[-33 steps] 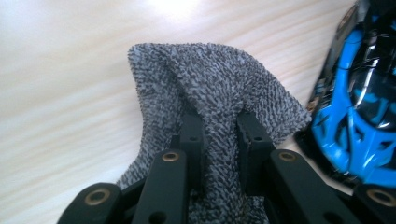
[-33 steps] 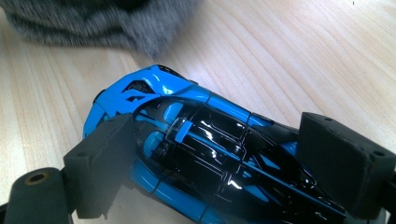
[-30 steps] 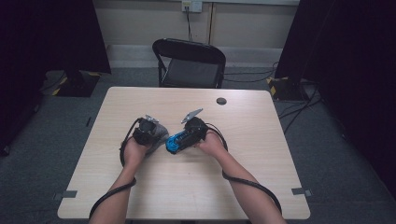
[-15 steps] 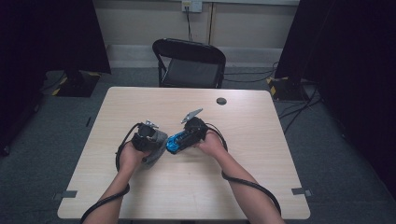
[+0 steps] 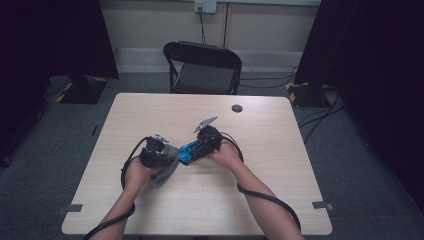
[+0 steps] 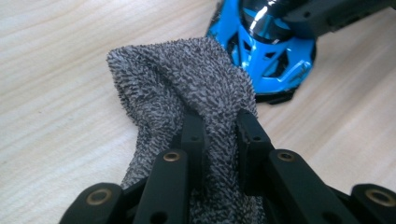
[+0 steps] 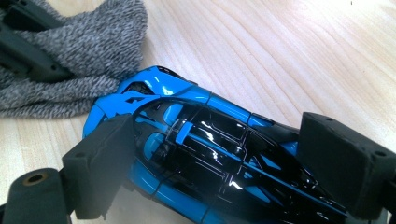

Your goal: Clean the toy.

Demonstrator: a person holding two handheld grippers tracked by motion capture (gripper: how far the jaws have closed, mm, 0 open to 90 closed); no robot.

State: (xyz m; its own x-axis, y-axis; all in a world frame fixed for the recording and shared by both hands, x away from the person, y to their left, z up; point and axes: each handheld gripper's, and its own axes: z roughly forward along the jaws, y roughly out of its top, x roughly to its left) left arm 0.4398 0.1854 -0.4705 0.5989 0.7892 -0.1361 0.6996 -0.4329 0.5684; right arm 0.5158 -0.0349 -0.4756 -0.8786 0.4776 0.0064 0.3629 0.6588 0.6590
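1. The table (image 5: 280,200) is mostly bare; a small dark disc (image 5: 237,108) lies near its far edge, well apart from the car (image 5: 189,152), and a chair (image 5: 202,67) stands beyond that edge.
2. The car, blue and black, sits near the table's middle, with open wood on every side but its left.
3. The cloth (image 6: 187,88), grey and nubbly, lies just left of the car, its free end beside the car's nose and, in the right gripper view, overlapping it (image 7: 154,88).
4. The left gripper (image 6: 219,135) is closed narrow, its jaws pinching a fold of the cloth (image 5: 167,162).
5. The right gripper (image 7: 219,154) stands wide, its jaws around the car's body; the left pad (image 7: 102,154) lies against the car's side, and whether the right pad presses I cannot tell.
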